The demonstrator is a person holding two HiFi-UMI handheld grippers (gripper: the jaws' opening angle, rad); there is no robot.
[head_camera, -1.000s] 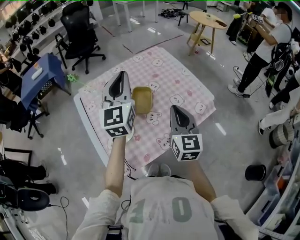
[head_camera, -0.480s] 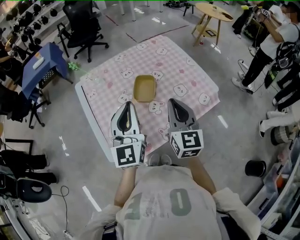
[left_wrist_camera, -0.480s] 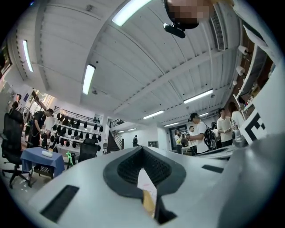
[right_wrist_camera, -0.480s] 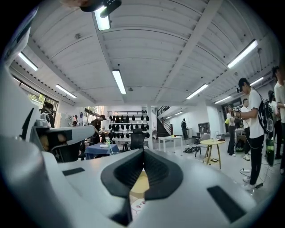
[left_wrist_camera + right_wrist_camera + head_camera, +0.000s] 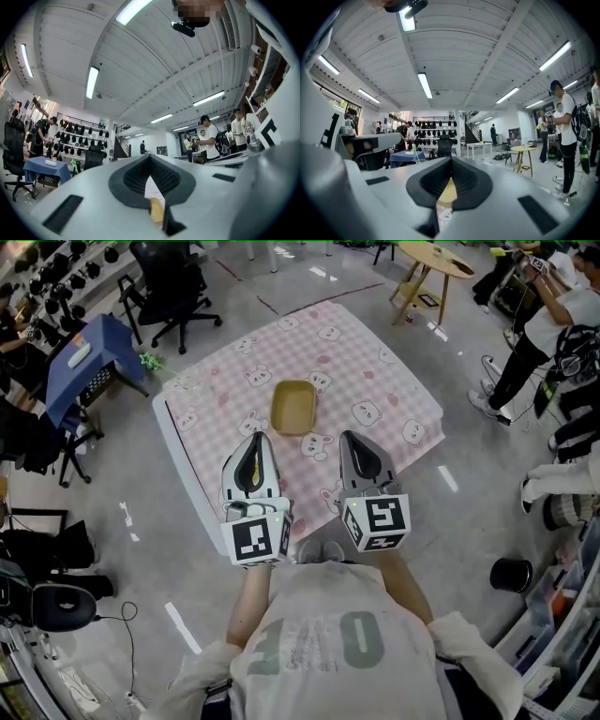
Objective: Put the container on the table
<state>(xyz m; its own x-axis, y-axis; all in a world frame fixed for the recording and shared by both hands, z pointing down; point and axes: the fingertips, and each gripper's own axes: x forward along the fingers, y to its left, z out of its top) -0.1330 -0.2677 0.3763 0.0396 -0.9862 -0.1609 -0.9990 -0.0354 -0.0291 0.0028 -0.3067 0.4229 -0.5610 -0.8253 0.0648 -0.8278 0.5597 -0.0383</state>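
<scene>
The container (image 5: 293,407), a shallow tan rectangular tray, sits empty on the pink checked tablecloth of the table (image 5: 375,352). Both grippers hover side by side over the table's near edge, short of the container and apart from it. My left gripper (image 5: 253,441) is shut with nothing in it, and so is my right gripper (image 5: 354,439). In the left gripper view the jaws of the left gripper (image 5: 150,157) meet, with a sliver of the container (image 5: 157,212) showing low between them. The right gripper view shows the right gripper (image 5: 451,159) the same way, with the container (image 5: 447,191) behind.
A blue-draped stand (image 5: 89,357) and a black office chair (image 5: 173,282) stand at the left of the table. A round wooden table (image 5: 436,259) and people (image 5: 548,329) are at the far right. A black bucket (image 5: 511,577) sits on the floor at the right.
My left gripper has drawn back from beside the container toward the table's near edge and come lower. The container stays on the cloth. The right gripper has barely moved.
</scene>
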